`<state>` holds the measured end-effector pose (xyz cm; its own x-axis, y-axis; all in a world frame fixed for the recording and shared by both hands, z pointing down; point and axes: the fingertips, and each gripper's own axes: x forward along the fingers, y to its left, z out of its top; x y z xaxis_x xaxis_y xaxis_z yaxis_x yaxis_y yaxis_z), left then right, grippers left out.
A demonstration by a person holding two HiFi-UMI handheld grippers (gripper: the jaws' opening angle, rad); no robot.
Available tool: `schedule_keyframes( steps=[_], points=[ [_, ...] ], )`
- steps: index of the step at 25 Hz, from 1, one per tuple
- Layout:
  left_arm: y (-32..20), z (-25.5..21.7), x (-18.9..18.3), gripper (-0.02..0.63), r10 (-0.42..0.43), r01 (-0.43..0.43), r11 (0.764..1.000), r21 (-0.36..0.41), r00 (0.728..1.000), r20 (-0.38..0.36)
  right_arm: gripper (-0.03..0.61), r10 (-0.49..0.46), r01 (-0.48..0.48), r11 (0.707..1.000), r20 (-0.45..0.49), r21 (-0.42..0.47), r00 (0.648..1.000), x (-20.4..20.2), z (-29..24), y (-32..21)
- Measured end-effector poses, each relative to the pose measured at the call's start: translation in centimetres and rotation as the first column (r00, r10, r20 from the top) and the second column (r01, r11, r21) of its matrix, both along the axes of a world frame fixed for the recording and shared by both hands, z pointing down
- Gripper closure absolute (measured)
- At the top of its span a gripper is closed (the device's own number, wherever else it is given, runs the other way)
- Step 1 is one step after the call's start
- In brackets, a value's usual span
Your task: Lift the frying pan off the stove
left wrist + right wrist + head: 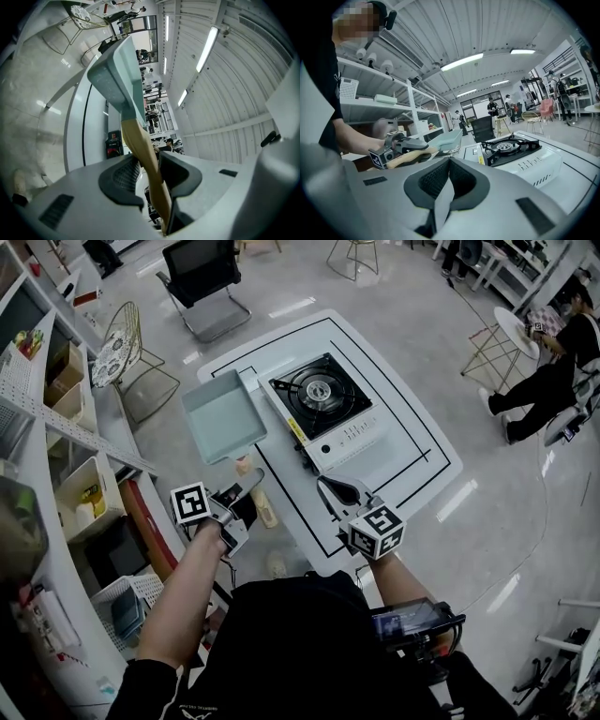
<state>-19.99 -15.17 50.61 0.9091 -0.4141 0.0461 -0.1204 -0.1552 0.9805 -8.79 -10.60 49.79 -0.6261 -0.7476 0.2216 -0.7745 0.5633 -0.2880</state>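
Observation:
The frying pan (220, 413) is a teal rectangular pan with a pale wooden handle (246, 465). It hangs in the air left of the stove (323, 399), out past the table's left edge. My left gripper (246, 486) is shut on the handle, whose wood (143, 150) runs between the pads up to the pan (119, 75). The stove's burner is bare. My right gripper (339, 491) hovers over the table's front part, shut with nothing in it. The right gripper view shows the pan (447, 139) held level left of the stove (511, 147).
The stove sits on a white table (412, 451) marked with black lines. White shelving (56, 418) with boxes runs along the left. A wire chair (122, 343) and a black office chair (202, 273) stand beyond. A seated person (544, 381) is at far right.

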Motion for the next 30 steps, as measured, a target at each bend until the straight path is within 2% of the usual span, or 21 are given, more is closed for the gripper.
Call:
schedule_keyframes(
  steps=[4,7,11,14,20,22,30],
  points=[
    [0.6,0.1,-1.2,0.485,-0.017,0.017,1.0,0.002,1.0,0.001,0.554,-0.045,0.045,0.999,-0.002,0.006,0.999,-1.3,0.2,0.0],
    [1.4,0.7,-2.4,0.485,-0.037,0.039,0.998,-0.045,0.999,0.028,0.554,-0.078,0.078,0.997,-0.006,0.012,0.997,-2.3,0.0,0.1],
    [1.8,0.0,-3.2,0.485,-0.048,0.048,0.999,0.017,0.999,-0.006,0.554,-0.116,0.117,0.993,-0.015,0.018,0.993,-3.5,-0.1,0.3],
    [2.6,0.3,-3.9,0.485,-0.065,0.065,0.998,-0.015,0.998,0.008,0.554,-0.139,0.139,0.99,-0.021,0.021,0.99,-4.3,-0.2,0.5],
    [3.9,0.6,-5.4,0.484,-0.1,0.1,0.995,-0.02,0.995,0.005,0.554,-0.178,0.179,0.984,-0.016,0.024,0.984,-5.6,-0.1,1.0],
    [4.4,1.1,-6.1,0.484,-0.108,0.11,0.993,-0.045,0.994,0.03,0.554,-0.188,0.188,0.982,-0.015,0.023,0.982,-6.0,-0.1,1.1],
    [5.1,1.1,-7.0,0.483,-0.139,0.14,0.99,-0.023,0.99,0.023,0.554,-0.216,0.216,0.976,-0.012,0.023,0.976,-6.7,0.3,1.5]
  ],
)
